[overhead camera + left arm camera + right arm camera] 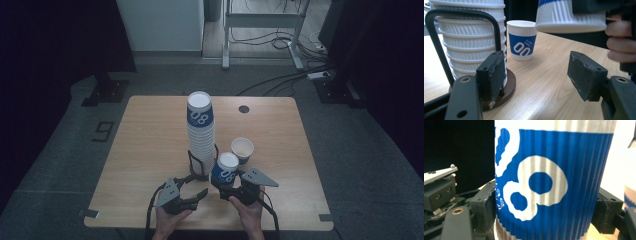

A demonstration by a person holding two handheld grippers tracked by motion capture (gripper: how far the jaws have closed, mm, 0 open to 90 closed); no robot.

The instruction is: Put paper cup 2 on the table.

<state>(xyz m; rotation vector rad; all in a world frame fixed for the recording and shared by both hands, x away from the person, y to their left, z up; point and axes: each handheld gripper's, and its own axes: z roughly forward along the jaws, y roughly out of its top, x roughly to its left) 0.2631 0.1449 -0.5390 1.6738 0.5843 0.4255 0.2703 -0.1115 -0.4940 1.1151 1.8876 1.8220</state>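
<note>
A tall stack of upside-down blue-and-white paper cups (200, 135) (471, 37) stands in a black wire holder with a round brown base (509, 82) at the middle of the wooden table (150, 150). To its right, one cup (242, 150) (522, 40) stands upright. My right gripper (227, 185) (544, 220) is shut on another upside-down cup (226, 170) (569, 15) (549, 182), held off the table, pads on both sides. My left gripper (197, 192) (536, 75) is open and empty, beside the holder's base.
The table's front edge lies just under both hands. The fingers of the hand (619, 42) on the right gripper show at the right of the left gripper view. Cables and a metal frame (260, 30) lie on the floor beyond the table.
</note>
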